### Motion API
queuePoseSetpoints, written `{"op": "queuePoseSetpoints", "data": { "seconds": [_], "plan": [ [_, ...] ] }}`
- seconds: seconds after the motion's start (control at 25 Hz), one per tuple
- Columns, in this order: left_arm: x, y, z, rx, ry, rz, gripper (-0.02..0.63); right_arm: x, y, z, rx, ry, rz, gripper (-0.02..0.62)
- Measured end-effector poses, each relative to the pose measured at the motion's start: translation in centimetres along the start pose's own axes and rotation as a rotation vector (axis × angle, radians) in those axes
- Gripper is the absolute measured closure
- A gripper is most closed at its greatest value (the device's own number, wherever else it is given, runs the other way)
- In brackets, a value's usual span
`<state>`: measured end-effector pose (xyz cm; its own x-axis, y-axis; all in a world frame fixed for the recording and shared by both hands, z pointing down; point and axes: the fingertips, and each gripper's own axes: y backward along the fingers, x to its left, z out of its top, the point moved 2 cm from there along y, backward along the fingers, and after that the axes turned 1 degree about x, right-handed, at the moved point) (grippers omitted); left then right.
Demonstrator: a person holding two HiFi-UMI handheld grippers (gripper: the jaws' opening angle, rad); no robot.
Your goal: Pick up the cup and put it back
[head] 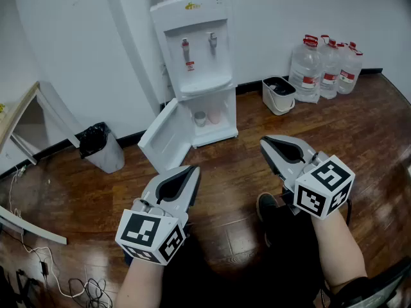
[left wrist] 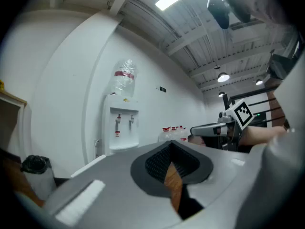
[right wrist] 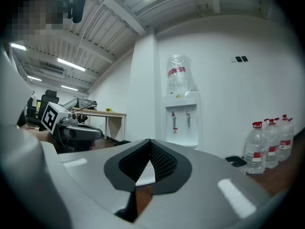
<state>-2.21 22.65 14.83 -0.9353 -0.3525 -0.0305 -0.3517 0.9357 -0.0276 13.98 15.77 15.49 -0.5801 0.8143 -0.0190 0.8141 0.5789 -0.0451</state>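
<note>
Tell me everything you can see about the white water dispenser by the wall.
The water dispenser is a tall white floor unit, plastic by its look, standing upright on the wooden floor by the white wall. Two taps sit in a recess above a drip ledge, one with a red tag below it. A clear bottle with a red band sits on top. The lower cabinet door hangs open to the left, showing two small cups inside.

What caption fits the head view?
Both empty, the left gripper and right gripper face a water dispenser whose open lower door shows cups inside.
</note>
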Motion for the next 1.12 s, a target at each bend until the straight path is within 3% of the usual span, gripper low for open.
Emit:
{"op": "queuePoseSetpoints", "data": {
  "seconds": [0.2, 0.4, 0.56, 0.72, 0.88, 1.12],
  "plan": [
    [1.1, -1.7, 0.2, -0.027, -0.023, 0.029, 0.405, -1.9, -1.9, -0.8, 0.025, -0.024, -0.013, 0.594],
    [2.2, -3.7, -0.2, -0.026, 0.079, 0.036, 0.405, -3.6, -3.0, -0.5, 0.004, -0.126, -0.006, 0.594],
    [1.1, -4.5, 0.0, -0.034, 0.021, 0.003, 0.405, -4.7, -3.4, 0.3, -0.033, -0.181, -0.014, 0.594],
    [2.2, -6.5, 0.2, -0.083, -0.023, 0.011, 0.405, -5.8, -4.8, -0.6, -0.008, -0.108, -0.036, 0.594],
    [4.3, -8.4, -1.0, -0.046, -0.001, -0.001, 0.405, -7.4, -6.0, -1.5, 0.043, -0.001, -0.064, 0.594],
    [6.5, -10.7, -2.3, -0.008, 0.011, 0.020, 0.405, -11.4, -7.9, -2.4, 0.041, -0.066, -0.103, 0.594]
  ]
}}
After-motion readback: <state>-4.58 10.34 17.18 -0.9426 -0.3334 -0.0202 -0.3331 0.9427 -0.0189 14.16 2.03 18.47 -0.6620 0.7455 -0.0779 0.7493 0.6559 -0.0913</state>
